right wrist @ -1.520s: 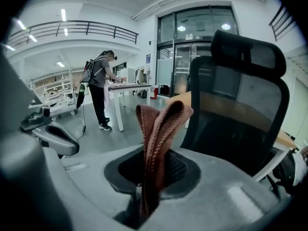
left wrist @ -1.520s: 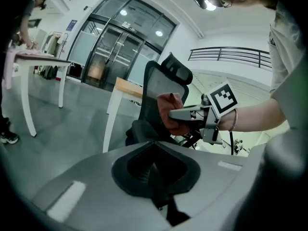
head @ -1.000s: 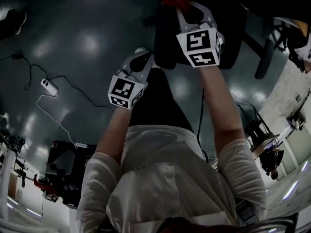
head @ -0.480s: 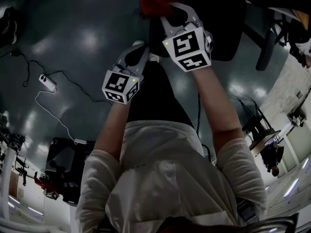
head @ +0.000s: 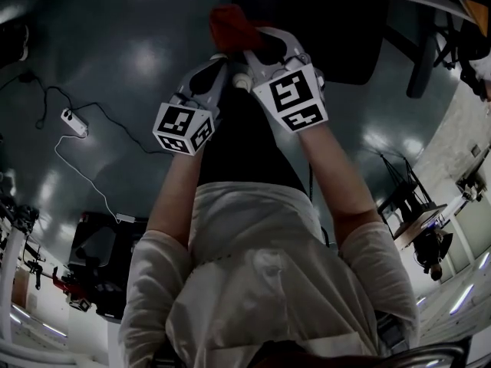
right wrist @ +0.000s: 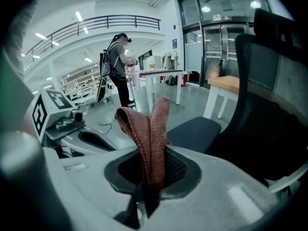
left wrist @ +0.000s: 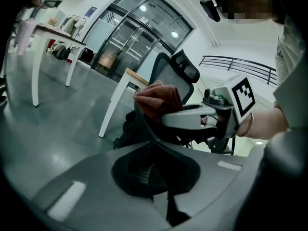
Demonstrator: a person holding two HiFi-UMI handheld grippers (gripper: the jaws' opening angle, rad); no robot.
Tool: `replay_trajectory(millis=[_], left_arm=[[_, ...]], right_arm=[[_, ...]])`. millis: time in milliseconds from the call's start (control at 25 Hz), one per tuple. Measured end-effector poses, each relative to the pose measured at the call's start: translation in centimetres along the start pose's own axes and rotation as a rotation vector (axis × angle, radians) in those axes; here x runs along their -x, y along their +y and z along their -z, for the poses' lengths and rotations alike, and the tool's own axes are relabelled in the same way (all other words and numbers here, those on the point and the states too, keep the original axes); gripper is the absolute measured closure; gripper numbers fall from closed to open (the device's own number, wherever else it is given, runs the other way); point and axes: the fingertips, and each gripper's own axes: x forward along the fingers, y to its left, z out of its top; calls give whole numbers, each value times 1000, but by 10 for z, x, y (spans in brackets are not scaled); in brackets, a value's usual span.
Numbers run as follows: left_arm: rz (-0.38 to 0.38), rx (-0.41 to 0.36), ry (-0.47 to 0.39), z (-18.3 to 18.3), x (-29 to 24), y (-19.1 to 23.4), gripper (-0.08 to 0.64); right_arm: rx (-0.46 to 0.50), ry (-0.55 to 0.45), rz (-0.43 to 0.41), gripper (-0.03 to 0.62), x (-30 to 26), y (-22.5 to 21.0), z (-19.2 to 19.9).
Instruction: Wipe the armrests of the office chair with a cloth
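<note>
A red-brown cloth (head: 229, 23) (right wrist: 154, 124) hangs folded from my right gripper (head: 252, 43) (right wrist: 149, 170), which is shut on it. The black office chair (head: 314, 21) stands just beyond it; in the right gripper view its seat (right wrist: 195, 128) and tall backrest (right wrist: 269, 81) fill the right side, and the cloth is held in the air short of the seat. My left gripper (head: 217, 73) (left wrist: 150, 146) is shut on nothing, close beside the right one on its left. In the left gripper view the right gripper (left wrist: 190, 117) shows with the cloth (left wrist: 156, 97) against the chair's mesh back (left wrist: 175, 78).
A power strip (head: 74, 123) with trailing cables lies on the grey floor at the left. White-legged tables (left wrist: 72, 57) (right wrist: 163, 78) stand around the chair. Another person (right wrist: 118, 66) stands far behind. More dark equipment (head: 100, 251) sits on the floor behind me.
Both grippers have drifted left and toward me in the head view, the right one carrying the cloth off the chair. They now sit closer together.
</note>
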Motion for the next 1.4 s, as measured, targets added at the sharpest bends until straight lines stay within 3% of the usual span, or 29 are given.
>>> replay_trajectory(millis=[280,440,560,680,760,880,1040,1160,1400], left_arm=[[-43,8,-19,5,15,-10,543],[-52,5,-29,3,16,-15,543],[-42,-11,-45,-9,9,-18,543],[-27,-34,-50,-23,-1,-17,545],[-21,-39,-49,-32,-7,-15,543],[-20,-29,-48,-43,-15,-11,543],[-13,-11,-38,-47,-25,-6,543],[3,-14,-20,-45,-27,1,543],[31,-23,-12,-42,-27,3,543]], right_arm=[[-46,22,-97,543,29,41,30],[-152,17,-161,543,44,47,38],[-249,-85,-111,543,59,17,31],[-357,-167,-7,543,60,-41,25],[-378,-184,71,543,53,-83,21],[-342,-158,166,543,34,-134,19],[-291,-79,202,543,-1,-168,20],[-246,-35,179,543,-25,-168,19],[-35,5,147,543,-35,-148,16]])
